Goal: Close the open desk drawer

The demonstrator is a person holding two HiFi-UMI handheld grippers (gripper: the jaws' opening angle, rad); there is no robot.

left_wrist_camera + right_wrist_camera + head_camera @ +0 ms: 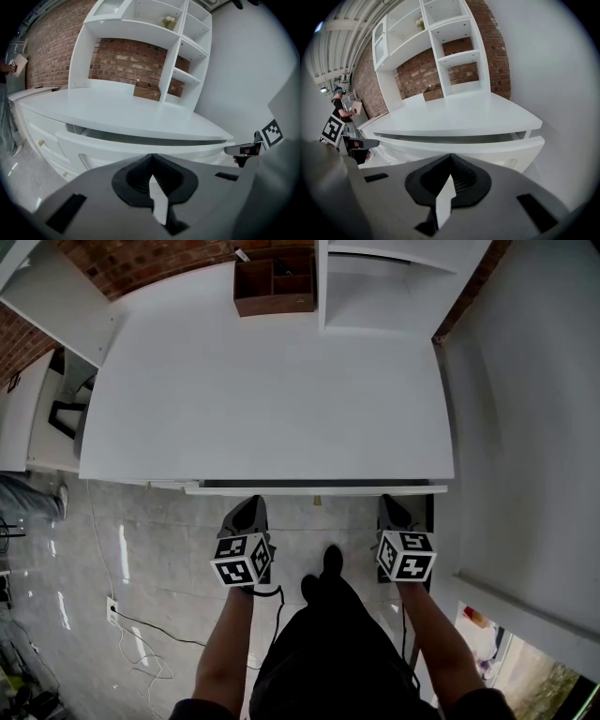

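The white desk has a wide drawer under its front edge, pulled out a little so a dark slot shows above its white front. My left gripper hangs just in front of the drawer's left part and my right gripper in front of its right end; neither touches it. In the left gripper view the drawer front lies beyond the shut jaws of the left gripper. The right gripper view shows the drawer front past the right gripper, shut and empty.
A brown wooden organiser stands at the desk's back, next to a white shelf unit. A grey wall runs close on the right. Cables lie on the tiled floor at left. A person stands far off.
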